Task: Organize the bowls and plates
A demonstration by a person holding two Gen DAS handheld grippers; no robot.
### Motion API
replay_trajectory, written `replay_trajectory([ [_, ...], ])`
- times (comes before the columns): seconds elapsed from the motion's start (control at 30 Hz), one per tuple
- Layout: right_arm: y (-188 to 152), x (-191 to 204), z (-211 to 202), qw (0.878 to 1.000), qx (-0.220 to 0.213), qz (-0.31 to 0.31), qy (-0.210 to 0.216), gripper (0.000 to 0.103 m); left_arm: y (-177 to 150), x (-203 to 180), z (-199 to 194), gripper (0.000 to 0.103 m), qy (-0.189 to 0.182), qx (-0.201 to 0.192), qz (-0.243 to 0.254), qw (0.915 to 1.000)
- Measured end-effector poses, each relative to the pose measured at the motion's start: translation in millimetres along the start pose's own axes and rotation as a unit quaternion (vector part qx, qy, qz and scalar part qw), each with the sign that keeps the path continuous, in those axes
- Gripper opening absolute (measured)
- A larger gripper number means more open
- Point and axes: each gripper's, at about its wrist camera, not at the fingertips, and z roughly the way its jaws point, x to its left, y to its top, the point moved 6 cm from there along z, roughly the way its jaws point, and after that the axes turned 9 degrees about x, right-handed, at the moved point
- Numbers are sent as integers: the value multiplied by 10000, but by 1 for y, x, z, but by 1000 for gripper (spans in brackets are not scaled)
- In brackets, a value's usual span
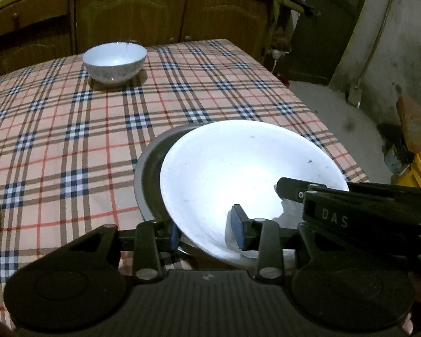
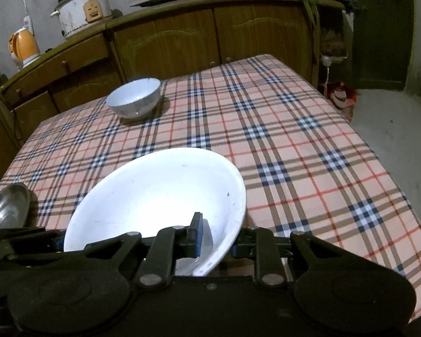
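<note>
A white plate is held tilted above the near edge of a table covered in a pink plaid cloth. Both tongs grip its rim. The right tongs are clenched on the plate's near right edge, one blue pad inside the dish and the other beneath the rim. The left tongs straddle its near left edge in the same way, pads seeming to press the rim, so the plate is shared between two hands, probably to keep it steady while it is lowered. Directly below it lies a grey plate, only its left rim showing, which suggests the white one is being stacked on top. Farther back, well apart, a white bowl stands upright near the table's far edge. A steel dish sits at the left edge. Behind the table runs a row of wooden cabinets with a rice cooker on top.
</note>
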Motion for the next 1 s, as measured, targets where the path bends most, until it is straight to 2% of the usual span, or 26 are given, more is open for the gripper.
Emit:
replay_trajectory([
  [0.47, 5, 8, 16, 9998, 73, -86, 144, 26, 2, 13, 6, 38, 76, 54, -160, 9998],
  [0.8, 8, 18, 24, 9992, 191, -255, 233, 26, 2, 21, 6, 43, -112, 69, -373, 9992],
  [1.0, 4, 12, 29, 9989, 314, -195, 280, 26, 1, 18, 8, 45, -139, 143, -281, 9994],
])
